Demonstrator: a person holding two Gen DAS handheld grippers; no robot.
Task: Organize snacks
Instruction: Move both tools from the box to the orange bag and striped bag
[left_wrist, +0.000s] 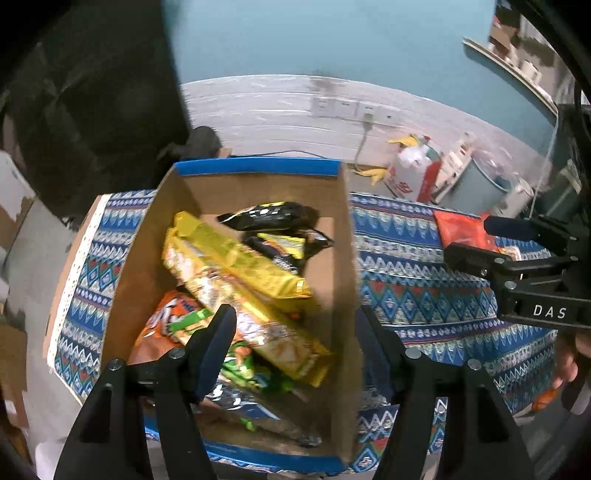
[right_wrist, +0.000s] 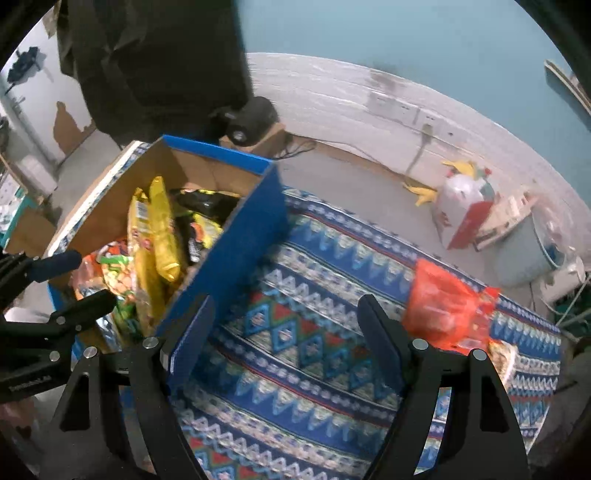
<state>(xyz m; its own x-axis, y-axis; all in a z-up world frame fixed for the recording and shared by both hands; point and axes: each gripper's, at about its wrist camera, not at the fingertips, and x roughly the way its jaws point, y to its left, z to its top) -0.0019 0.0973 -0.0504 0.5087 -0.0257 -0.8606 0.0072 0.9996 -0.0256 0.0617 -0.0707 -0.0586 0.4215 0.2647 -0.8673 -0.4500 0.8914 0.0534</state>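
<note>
The cardboard box (left_wrist: 155, 236) with blue outer walls sits on the patterned tablecloth (left_wrist: 424, 295) and holds the snacks. Inside it, a long yellow packet (left_wrist: 240, 280) lies diagonally over an orange bag (left_wrist: 162, 321) and a green packet (left_wrist: 243, 373), with black packets (left_wrist: 273, 218) toward the box's far end. The left gripper (left_wrist: 299, 328) hangs over the box with jaws spread, one finger inside, one outside the right wall, grasping nothing. The right gripper (right_wrist: 286, 321) hovers just right of the box, released and empty. Farther right of the box lies an orange-red bag (right_wrist: 443, 306) on the cloth.
</note>
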